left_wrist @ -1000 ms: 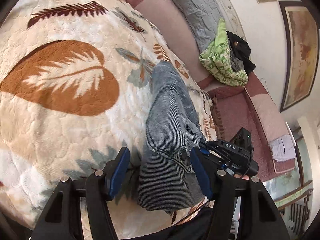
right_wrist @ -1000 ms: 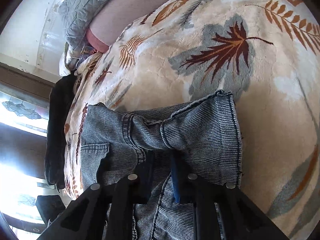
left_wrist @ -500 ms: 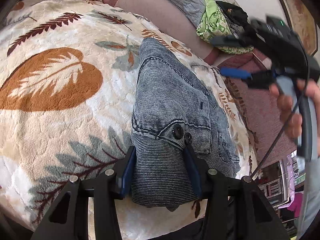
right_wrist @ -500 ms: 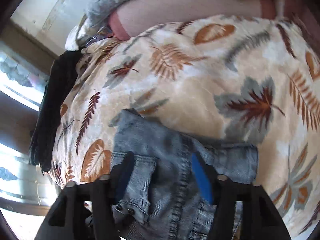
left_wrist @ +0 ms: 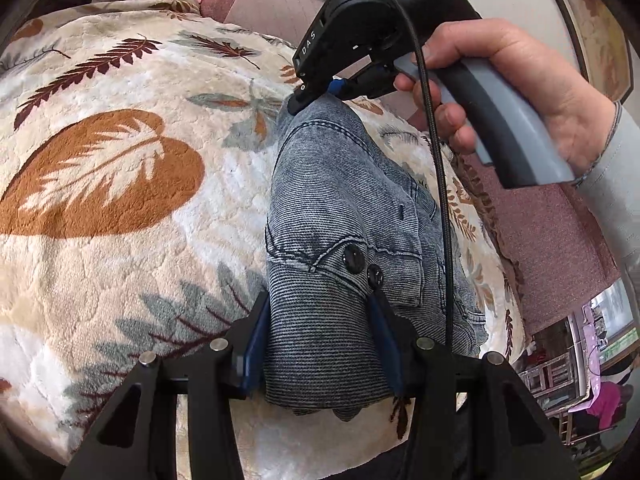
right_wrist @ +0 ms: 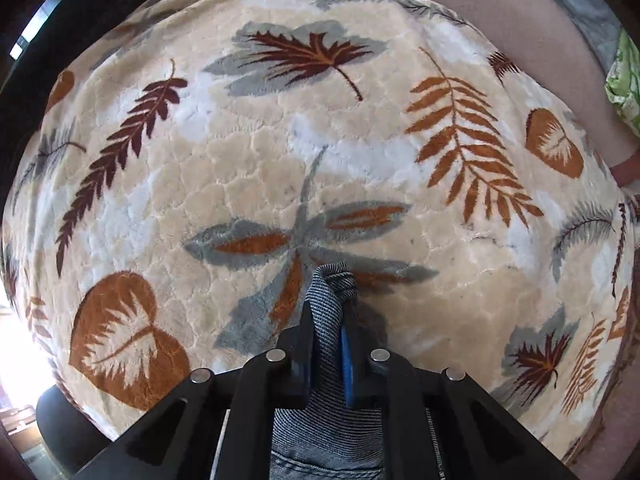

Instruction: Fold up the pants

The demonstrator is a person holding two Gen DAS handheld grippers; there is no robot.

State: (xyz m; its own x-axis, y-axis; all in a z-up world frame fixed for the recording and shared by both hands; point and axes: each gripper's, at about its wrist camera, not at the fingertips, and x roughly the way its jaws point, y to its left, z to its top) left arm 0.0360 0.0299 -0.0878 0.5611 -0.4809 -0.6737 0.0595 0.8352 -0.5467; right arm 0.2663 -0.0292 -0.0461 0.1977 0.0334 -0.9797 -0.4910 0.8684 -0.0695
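Grey-blue denim pants (left_wrist: 340, 216) lie folded in a long narrow bundle on a leaf-patterned blanket (left_wrist: 120, 208). My left gripper (left_wrist: 318, 344) straddles the near end of the bundle, its blue pads against the ribbed waistband on both sides, just below two dark buttons (left_wrist: 362, 266). My right gripper (right_wrist: 328, 340) is shut on a bunched edge of the pants (right_wrist: 330, 292), which pokes out above the fingertips. In the left wrist view the right gripper (left_wrist: 316, 94) pinches the far end of the bundle, held by a hand.
The blanket (right_wrist: 280, 160) covers a couch with a pink backrest (left_wrist: 256, 4). A green cloth (right_wrist: 626, 84) lies at the far right. A maroon seat cover (left_wrist: 560, 248) and the blanket's edge are to the right of the pants.
My right gripper left the middle of the pants, swung to the far end and closed on the fabric there. My left gripper closed in around the waistband end.
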